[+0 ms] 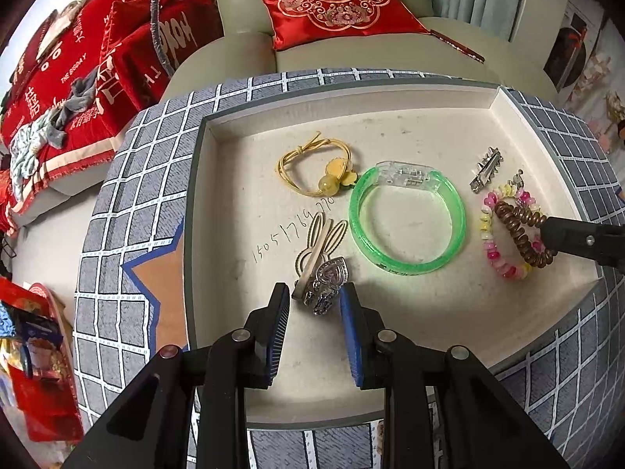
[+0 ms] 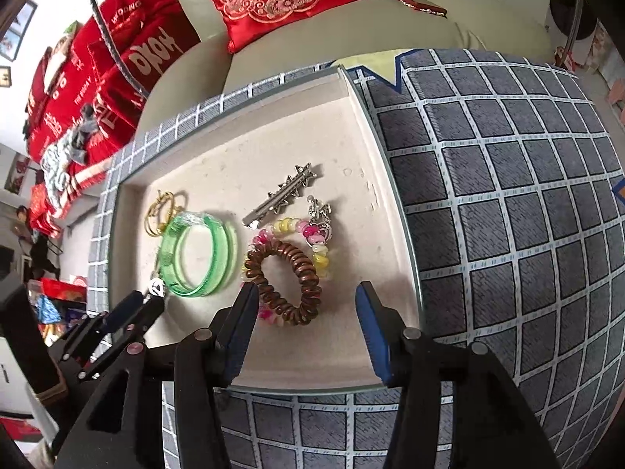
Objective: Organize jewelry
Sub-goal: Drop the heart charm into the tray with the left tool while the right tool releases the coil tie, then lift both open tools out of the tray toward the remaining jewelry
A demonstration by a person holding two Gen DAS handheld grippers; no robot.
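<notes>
Nearing completion: lying gathered inside shallow cream cardboard tray [image 1: 203,211], green translucent plastic bangle [image 1: 406,222] and brown spiral hair tie [image 2: 289,285]; hovering wide-open, empty, left gripper [image 1: 314,308] and right gripper [image 2: 308,305].

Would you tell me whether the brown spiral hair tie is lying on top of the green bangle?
No, the brown spiral hair tie rests on the beaded bracelet, apart from the green bangle.

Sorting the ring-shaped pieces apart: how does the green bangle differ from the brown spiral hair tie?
The green bangle is a smooth, see-through band with a clear block on its rim; the brown spiral hair tie is an opaque coil. The bangle is the wider ring and lies alone on the tray floor, while the hair tie overlaps the pink-and-yellow bead bracelet. Both are closed loops lying flat in the tray.
</notes>
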